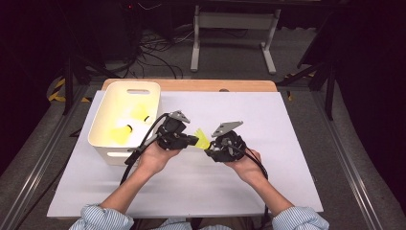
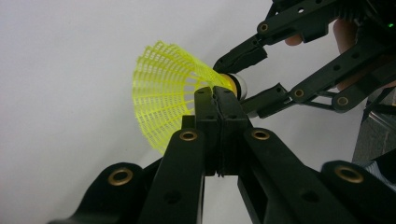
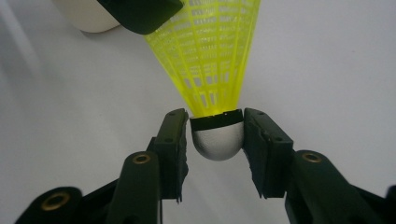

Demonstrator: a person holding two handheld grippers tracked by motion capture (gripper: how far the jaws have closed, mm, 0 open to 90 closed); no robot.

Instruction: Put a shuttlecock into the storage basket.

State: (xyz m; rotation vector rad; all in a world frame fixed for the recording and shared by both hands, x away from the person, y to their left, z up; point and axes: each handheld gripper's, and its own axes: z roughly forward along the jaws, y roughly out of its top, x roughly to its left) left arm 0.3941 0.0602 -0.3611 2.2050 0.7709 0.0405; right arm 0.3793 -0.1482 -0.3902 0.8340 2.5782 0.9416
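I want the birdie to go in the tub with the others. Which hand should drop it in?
Left, probably. The left gripper is shut on the birdie's yellow skirt and sits nearer the tub. The right gripper's jaws stand just off its white tip.

Shuttlecock (image 2: 173, 91): yellow mesh skirt, white rounded cork, black band.
Pose: lifted off the counter, roughly level.
Skirt: pinched in the left tongs (image 2: 215, 95).
Cork: between the right tongs (image 3: 217, 135), small gaps either side.
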